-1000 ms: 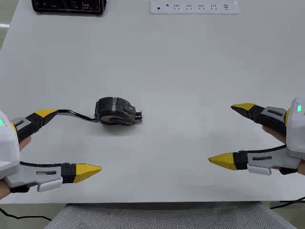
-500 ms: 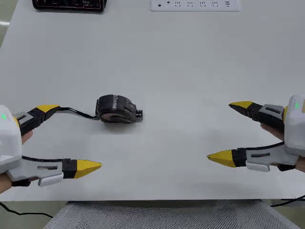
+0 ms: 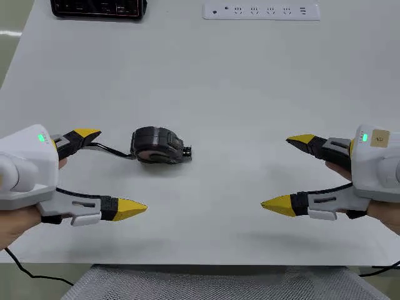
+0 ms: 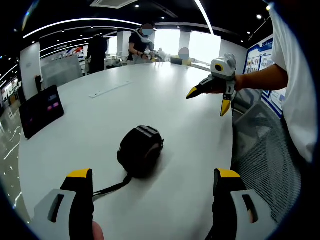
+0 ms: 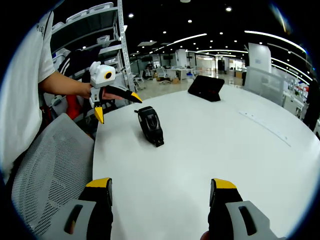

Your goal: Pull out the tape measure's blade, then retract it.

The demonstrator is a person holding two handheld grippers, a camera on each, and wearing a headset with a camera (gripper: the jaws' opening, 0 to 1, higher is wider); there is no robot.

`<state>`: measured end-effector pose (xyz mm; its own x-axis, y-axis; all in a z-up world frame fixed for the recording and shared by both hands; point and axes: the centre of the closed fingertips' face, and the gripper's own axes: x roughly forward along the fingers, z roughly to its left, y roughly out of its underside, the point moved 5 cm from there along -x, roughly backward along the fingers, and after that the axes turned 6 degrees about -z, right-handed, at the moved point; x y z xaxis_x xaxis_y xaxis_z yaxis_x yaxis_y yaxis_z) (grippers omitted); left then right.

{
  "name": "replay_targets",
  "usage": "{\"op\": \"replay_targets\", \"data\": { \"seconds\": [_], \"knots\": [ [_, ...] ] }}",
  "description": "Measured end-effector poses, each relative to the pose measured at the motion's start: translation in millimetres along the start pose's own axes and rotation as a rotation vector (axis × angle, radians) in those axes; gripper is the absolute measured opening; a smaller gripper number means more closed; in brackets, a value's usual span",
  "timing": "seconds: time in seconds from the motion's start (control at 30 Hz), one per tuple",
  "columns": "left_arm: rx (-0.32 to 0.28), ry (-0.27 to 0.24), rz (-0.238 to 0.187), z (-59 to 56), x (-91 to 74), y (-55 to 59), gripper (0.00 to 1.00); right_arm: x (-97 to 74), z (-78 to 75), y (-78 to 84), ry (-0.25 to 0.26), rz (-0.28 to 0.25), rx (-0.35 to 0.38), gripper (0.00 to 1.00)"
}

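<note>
**White bench: tape measure lying free, both grippers spread**

**Head view.** White table point(image 3: 250, 94) spans the frame.
- The tape measure point(image 3: 159, 145), a black case, lies on its side left of centre. Its blade hook sits at the case mouth and points toward the right side of the frame.
- A black strap point(image 3: 112, 150) runs from the case toward the upper jaw of the left gripper point(image 3: 115, 170). Contact between them cannot be judged.
- The left gripper's jaws are spread wide and grasp nothing.
- The right gripper point(image 3: 278, 171) is well apart from the case. Its jaws are also spread and grasp nothing.
- Each gripper body shows a green light.
- A small tan label on the right gripper body is too small to read.
- A power strip point(image 3: 261, 10) and a dark tablet point(image 3: 100, 7) lie at the far edge.
- A mesh chair point(image 3: 187, 284) shows below the near edge.

**Left gripper view.**
- The yellow-tipped jaws stand wide apart, with bare table between them.
- The case point(image 4: 141, 148) lies ahead, and the strap point(image 4: 112, 188) trails toward the left jaw.
- The right gripper point(image 4: 207, 103) hovers beyond the case.
- The tablet point(image 4: 40, 110) and the power strip point(image 4: 110, 89) are farther off.
- A person point(image 4: 142, 42) stands in the background.
- Blue wall boards carry writing too small to read.

**Right gripper view.**
- The jaws are spread and nothing is held.
- The case point(image 5: 151, 126) lies ahead, between this gripper and the left gripper point(image 5: 118, 109). No marking on it is legible.
- The tablet point(image 5: 206, 87) stands beyond it.
- Shelves point(image 5: 95, 30) rise behind.
</note>
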<state>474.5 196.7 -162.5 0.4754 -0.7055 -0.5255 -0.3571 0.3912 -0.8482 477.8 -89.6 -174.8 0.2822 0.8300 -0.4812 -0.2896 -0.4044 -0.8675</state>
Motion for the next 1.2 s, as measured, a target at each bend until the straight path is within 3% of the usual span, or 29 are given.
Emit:
{"op": "replay_targets", "data": {
  "seconds": [0.6, 0.83, 1.2],
  "knots": [
    [0.055, 0.057, 0.051, 7.6, 16.8, 4.5, 0.98, 34.7, -6.8, -3.1, -0.056, 0.0, -0.033, 0.78],
    [0.11, 0.085, 0.097, 13.3, 24.0, 3.6, 0.95, 44.6, -10.7, -8.6, -0.08, 0.011, -0.06, 0.77],
    [0.164, 0.136, 0.172, 19.2, 38.3, 3.3, 0.81, 63.7, -9.7, -14.2, -0.124, 0.032, -0.114, 0.71]
  ]
}}
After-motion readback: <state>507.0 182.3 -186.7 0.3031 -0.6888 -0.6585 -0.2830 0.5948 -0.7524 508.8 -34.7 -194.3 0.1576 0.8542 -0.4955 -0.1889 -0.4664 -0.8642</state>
